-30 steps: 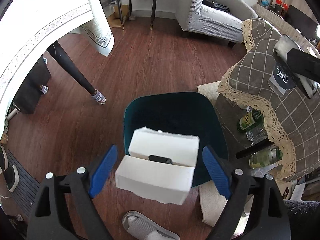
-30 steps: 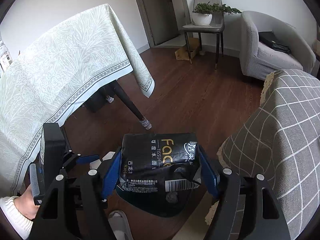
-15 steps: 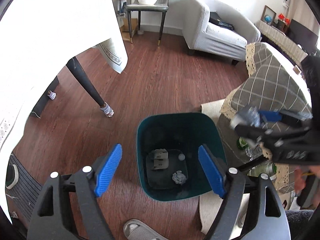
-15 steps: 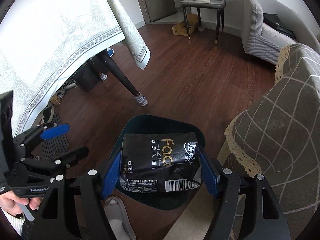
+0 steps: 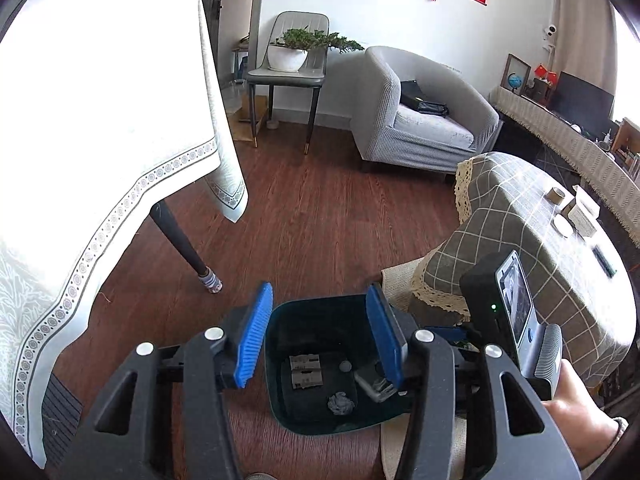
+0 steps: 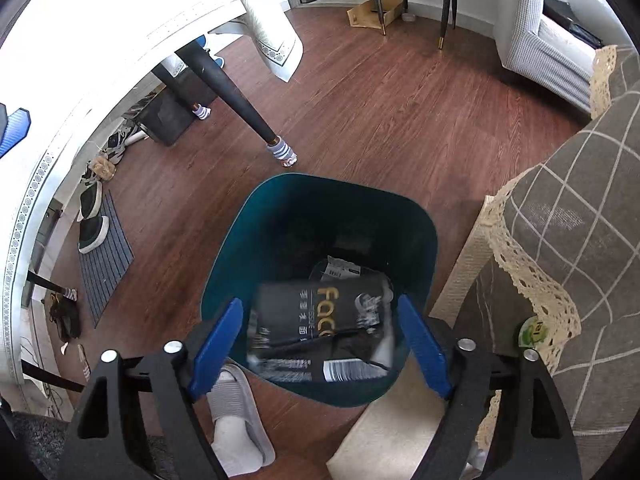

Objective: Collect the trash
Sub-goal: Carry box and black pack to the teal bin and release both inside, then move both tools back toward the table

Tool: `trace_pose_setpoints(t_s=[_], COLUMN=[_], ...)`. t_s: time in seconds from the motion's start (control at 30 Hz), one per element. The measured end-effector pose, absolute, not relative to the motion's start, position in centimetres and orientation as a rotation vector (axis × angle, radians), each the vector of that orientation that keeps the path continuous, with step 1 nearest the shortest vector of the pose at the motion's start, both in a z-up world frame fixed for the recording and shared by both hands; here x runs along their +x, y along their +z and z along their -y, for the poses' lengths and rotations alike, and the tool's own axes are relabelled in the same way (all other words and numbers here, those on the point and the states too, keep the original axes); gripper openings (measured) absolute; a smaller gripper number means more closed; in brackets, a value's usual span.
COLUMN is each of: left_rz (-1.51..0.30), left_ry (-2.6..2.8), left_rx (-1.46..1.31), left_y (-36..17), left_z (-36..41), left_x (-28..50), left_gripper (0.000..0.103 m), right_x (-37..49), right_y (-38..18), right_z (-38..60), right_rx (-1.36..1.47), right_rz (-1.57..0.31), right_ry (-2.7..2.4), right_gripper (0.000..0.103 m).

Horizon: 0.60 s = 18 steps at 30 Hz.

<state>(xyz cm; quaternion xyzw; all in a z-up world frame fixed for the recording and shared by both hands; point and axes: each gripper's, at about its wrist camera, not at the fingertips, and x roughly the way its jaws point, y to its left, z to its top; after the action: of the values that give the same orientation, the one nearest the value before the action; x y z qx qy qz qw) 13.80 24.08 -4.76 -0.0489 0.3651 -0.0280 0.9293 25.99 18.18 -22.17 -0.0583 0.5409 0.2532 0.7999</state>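
Observation:
A dark green trash bin stands on the wood floor; it also shows in the left wrist view with grey scraps and a crumpled ball inside. My right gripper is open above the bin. A black tissue pack, blurred, hangs free between its blue pads over the bin's mouth, touching neither. My left gripper is open and empty above the bin. The right gripper's body shows at the right in the left wrist view.
A table with a white cloth and dark leg stands to the left. A low table with a checked cloth is at right. A grey slipper, a doormat with shoes, a grey armchair and a chair with a plant surround the bin.
The left gripper dropped the white box into the bin and tilted up. The right gripper moved over the bin and opened; the black tissue pack has left its pads and is falling.

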Motion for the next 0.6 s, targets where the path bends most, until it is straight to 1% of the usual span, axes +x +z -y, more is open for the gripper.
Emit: trace_pose_setpoints(t_s=[0.07, 0.13, 0.37, 0.47, 0.6], left_rz=[-0.747, -0.745, -0.695, -0.670, -0.637], left_ry=[-0.068, -0.073, -0.083, -0.089, -0.082], left_rx=[-0.098, -0.097, -0.108, -0.105, -0.071], left_y=[-4.6, -4.5, -2.5, -1.5, -0.5], left_z=[-23.9, -23.7, -22.9, -22.1, -21.0], left_x=[13.8, 13.9, 13.9, 13.8, 13.9], left_gripper=[0.050, 0.048, 0.048, 0.048, 0.048], right_x=[25.7, 25.4, 24.7, 24.0, 22.8], right_y=[-22.0, -21.9, -20.6, -19.3, -17.2], right_z=[-17.9, -17.5, -15.9, -15.5, -14.8], right_rx=[-0.138, -0.141, -0.150, -0.177, -0.184], right_rz=[-1.151, -1.145, -1.121, -1.081, -1.023], right_ry=[0.533, 0.523, 0.537, 0.560, 0.596], right_gripper=[0.086, 0.086, 0.086, 0.081, 0.077])
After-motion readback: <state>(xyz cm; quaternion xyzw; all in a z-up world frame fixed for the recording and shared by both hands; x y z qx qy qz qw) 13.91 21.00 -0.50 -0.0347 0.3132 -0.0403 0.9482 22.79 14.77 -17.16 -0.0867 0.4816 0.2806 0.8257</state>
